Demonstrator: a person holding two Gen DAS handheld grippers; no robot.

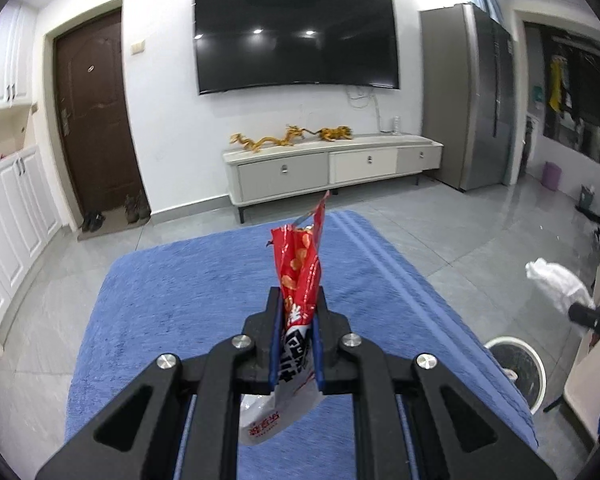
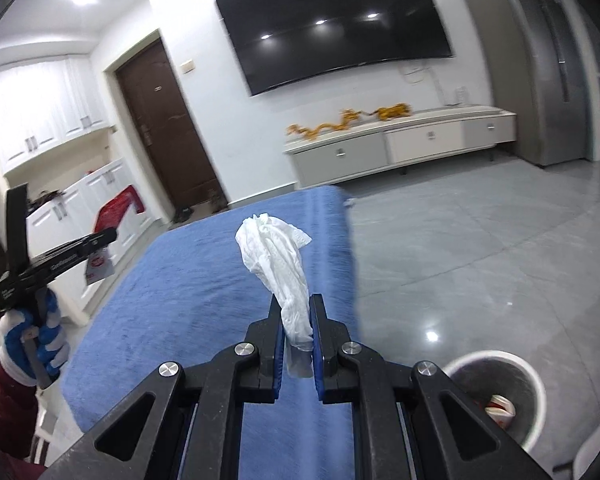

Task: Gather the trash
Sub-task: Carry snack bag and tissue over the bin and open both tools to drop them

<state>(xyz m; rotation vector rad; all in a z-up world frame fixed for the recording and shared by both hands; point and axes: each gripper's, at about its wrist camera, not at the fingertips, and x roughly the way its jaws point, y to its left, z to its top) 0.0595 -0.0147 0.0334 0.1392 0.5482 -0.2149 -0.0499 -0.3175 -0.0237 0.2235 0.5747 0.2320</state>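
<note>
Nearest of all, the left gripper [image 1: 298,300] has its blue-padded jaws pressed onto a red and white snack wrapper [image 1: 302,280]; the red end sticks up and away past the fingertips while the white printed end hangs down behind the pads. It hovers over a table draped in a blue cloth [image 1: 188,300]. The right gripper [image 2: 296,312] is likewise pinching a crumpled white tissue [image 2: 274,256], whose bunched top flares out above the fingertips, with a small tail poking below the pads.

From the right wrist view, the person's left hand [image 2: 32,336], in a blue and white glove with a dark red sleeve behind it, grasps the handle of the other tool at the near left, the wrapper dangling from its tip against the white cabinets [image 2: 60,128].

Down on the grey tiled floor [image 2: 480,248], at the near right just beside the table's edge, stands a round white-rimmed trash bin [image 2: 536,396] with a bit of red and pale packaging already lying inside it. Both held pieces are above the table, apart from the bin.

On the far wall hangs a big dark television [image 1: 296,36], with a low pale console [image 1: 332,168] beneath carrying golden dragon ornaments [image 1: 292,138]. A brown door [image 1: 94,116] is to the far left, a tall grey fridge [image 1: 472,96] to the far right.
</note>
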